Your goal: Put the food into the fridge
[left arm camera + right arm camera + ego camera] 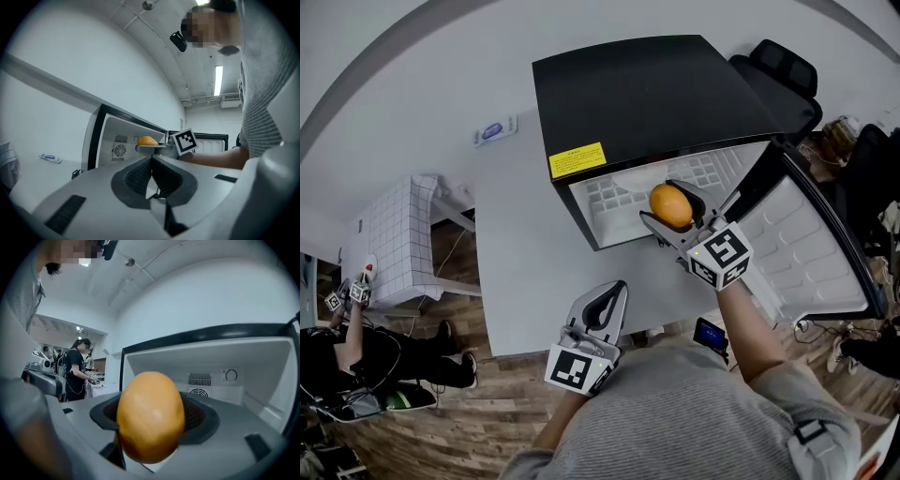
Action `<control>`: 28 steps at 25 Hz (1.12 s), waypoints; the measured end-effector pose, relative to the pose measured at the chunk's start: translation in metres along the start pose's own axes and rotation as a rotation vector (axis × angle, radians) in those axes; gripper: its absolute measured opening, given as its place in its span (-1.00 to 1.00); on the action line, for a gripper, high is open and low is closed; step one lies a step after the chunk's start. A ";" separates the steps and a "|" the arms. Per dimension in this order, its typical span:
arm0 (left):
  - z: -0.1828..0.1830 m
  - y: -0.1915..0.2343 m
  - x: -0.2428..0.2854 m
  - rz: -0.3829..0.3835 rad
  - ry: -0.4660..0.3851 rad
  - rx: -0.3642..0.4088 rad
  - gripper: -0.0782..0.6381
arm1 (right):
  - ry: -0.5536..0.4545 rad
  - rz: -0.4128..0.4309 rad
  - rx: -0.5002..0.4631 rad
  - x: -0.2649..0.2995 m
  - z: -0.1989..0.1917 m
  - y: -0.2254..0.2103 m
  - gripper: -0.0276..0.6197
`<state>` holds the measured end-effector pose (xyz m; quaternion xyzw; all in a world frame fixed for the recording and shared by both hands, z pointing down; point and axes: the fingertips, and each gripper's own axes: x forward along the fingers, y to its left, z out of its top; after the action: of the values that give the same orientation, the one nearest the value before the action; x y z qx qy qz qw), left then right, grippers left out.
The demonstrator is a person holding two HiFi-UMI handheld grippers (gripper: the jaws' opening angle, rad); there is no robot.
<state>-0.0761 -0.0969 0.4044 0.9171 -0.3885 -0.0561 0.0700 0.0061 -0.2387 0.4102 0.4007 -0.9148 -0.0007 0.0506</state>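
Note:
A small black fridge [647,94] stands open, its door [811,248] swung to the right. My right gripper [673,212] is shut on an orange fruit [670,205] and holds it at the mouth of the white fridge interior [619,195]. The right gripper view is filled by that fruit [150,416], with the back wall and its fan grille [200,392] behind. My left gripper [609,298] hangs lower, near my body, shut and holding nothing. From the left gripper view the fruit [147,140] and the right gripper's marker cube [184,140] show ahead of the fridge opening.
The fridge stands against a white wall [412,84]. A white tiled table [398,234] stands at the left, with another person [356,352] holding grippers beside it. A black office chair [783,75] is behind the fridge. The floor [487,412] is wood planks.

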 end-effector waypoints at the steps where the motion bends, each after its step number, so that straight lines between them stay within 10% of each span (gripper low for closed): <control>1: -0.001 0.001 0.000 0.000 0.003 0.001 -0.75 | 0.002 -0.001 -0.002 0.003 -0.002 -0.001 0.09; 28: -0.033 0.001 0.034 -0.031 0.086 0.009 -0.75 | 0.057 -0.063 -0.019 0.061 -0.042 -0.054 0.09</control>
<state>-0.0483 -0.1198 0.4356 0.9249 -0.3709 -0.0159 0.0818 0.0088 -0.3183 0.4553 0.4288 -0.8998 0.0004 0.0806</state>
